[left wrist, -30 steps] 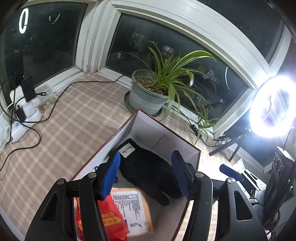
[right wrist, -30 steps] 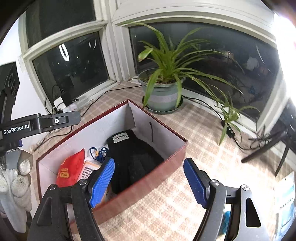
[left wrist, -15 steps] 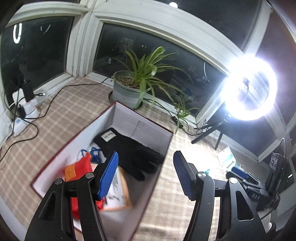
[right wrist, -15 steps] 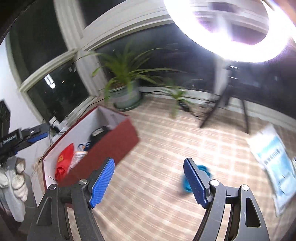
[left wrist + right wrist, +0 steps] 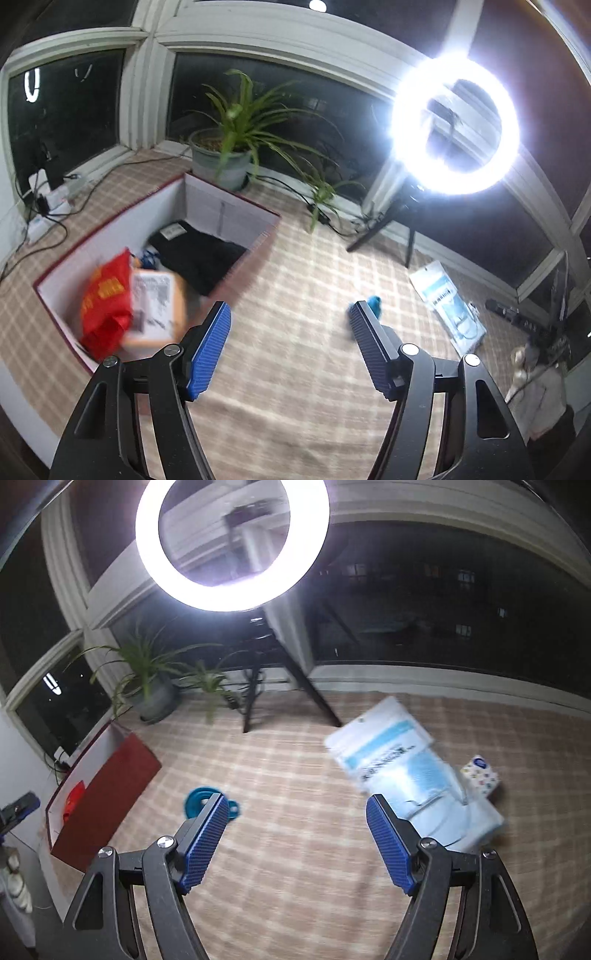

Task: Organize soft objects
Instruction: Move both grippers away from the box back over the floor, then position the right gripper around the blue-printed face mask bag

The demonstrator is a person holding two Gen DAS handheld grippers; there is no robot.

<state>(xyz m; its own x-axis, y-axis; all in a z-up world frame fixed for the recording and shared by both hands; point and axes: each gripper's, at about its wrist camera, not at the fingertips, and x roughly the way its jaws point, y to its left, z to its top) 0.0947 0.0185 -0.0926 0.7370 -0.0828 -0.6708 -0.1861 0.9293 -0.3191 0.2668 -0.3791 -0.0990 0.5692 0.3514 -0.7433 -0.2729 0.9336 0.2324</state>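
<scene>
Both tongs hang empty over the checked mat. The left tongs (image 5: 290, 343), jaws just widening, stand beside the red box (image 5: 258, 240). The right tongs (image 5: 295, 836) gape wide between a teal object (image 5: 195, 801) and a white-blue packet (image 5: 399, 771).

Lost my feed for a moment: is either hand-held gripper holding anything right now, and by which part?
Nothing is held. The left hand-held gripper and the right hand-held gripper both stand open, with only bare checked cloth between their blue pads.
</scene>
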